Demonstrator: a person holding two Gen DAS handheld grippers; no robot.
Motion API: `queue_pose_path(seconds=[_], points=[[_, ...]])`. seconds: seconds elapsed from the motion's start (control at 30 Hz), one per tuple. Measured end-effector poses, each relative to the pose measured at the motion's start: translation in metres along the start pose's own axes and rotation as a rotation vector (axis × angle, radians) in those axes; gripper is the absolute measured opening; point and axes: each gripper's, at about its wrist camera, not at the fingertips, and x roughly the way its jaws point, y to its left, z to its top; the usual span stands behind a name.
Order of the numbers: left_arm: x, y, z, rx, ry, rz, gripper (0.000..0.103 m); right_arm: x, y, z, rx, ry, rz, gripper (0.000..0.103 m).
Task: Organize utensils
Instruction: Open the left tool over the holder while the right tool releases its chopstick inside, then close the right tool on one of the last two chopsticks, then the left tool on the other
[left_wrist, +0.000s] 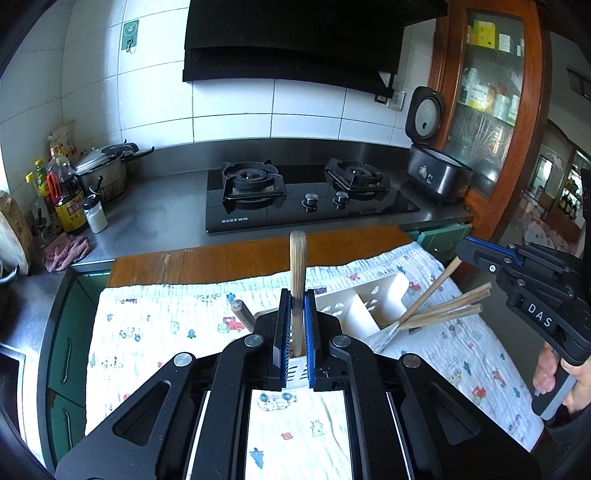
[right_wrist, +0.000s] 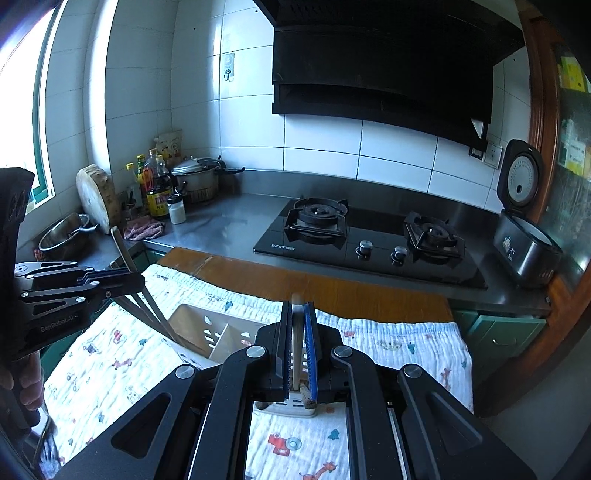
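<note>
Gripping one upright wooden stick (left_wrist: 297, 273), left tool (left_wrist: 297, 332) closed above white holder (left_wrist: 373, 306) on patterned cloth (left_wrist: 155, 332) — right tool (right_wrist: 297, 347) likewise clamped on a chopstick (right_wrist: 295, 354) over that holder.

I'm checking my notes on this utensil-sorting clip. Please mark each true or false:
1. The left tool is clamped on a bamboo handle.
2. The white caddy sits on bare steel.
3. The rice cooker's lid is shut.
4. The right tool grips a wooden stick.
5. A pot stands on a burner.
1. True: the left tool is shut on an upright flat bamboo handle.
2. False: the white plastic caddy sits on the white printed cloth.
3. False: the black rice cooker has its lid raised.
4. True: the right tool is shut on a thin wooden stick.
5. False: the black gas hob is bare; the lidded steel pot stands in the counter's corner.
</note>
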Motion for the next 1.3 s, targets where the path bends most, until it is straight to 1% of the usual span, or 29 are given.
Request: queue_pose_path(seconds=[0.17,0.3,0.4,0.47,0.53,0.6,0.67,0.73,0.8,0.87,0.93,0.97,1.03,1.17,1.23,1.3], points=[[-0.001,-0.002,-0.001,0.009,0.003,0.001,0.007,-0.003,-0.002,0.000,0.005,-0.005,0.001,0.008],[-0.006,-0.001,0.001,0.003,-0.008,0.002,0.007,-0.014,-0.002,0.003,0.008,-0.039,-0.002,0.010],[-0.015,-0.001,0.001,0.006,-0.022,0.001,0.009,-0.030,-0.001,0.004,0.008,-0.076,-0.004,0.020],[-0.025,-0.002,-0.001,0.008,-0.036,0.004,0.009,-0.041,0.000,0.004,0.000,-0.100,-0.014,0.022],[-0.037,-0.002,-0.005,0.002,-0.051,0.001,0.011,-0.054,0.002,0.001,0.000,-0.117,-0.001,0.024],[-0.048,-0.002,-0.011,-0.002,-0.064,0.009,0.017,-0.068,0.005,-0.006,0.004,-0.130,0.006,0.027],[-0.061,-0.002,-0.022,-0.012,-0.071,0.014,0.021,-0.080,0.010,-0.016,0.000,-0.131,0.017,0.027],[-0.072,-0.003,-0.034,-0.018,-0.073,0.020,0.024,-0.090,0.017,-0.029,-0.014,-0.125,0.023,0.027],[-0.083,-0.004,-0.047,-0.027,-0.082,0.028,0.033,-0.098,0.026,-0.048,-0.026,-0.100,0.031,0.028],[-0.093,-0.003,-0.064,-0.047,-0.085,0.014,0.036,-0.101,0.034,-0.065,-0.021,-0.070,0.056,0.028],[-0.100,-0.003,-0.082,-0.052,-0.077,0.013,0.036,-0.104,0.044,-0.089,-0.018,-0.036,0.076,0.028],[-0.104,-0.003,-0.092,-0.059,-0.075,0.019,0.038,-0.104,0.048,-0.100,-0.011,-0.019,0.090,0.028],[-0.110,-0.002,-0.108,-0.070,-0.078,0.009,0.041,-0.104,0.056,-0.126,0.011,0.020,0.121,0.028],[-0.117,-0.005,-0.144,-0.070,-0.064,0.028,0.043,-0.101,0.073,-0.172,0.020,0.078,0.121,0.028],[-0.119,-0.005,-0.160,-0.074,-0.053,0.034,0.043,-0.097,0.082,-0.194,0.025,0.110,0.106,0.028],[-0.120,-0.003,-0.175,-0.086,-0.047,0.038,0.043,-0.094,0.089,-0.215,0.053,0.144,0.122,0.028]])
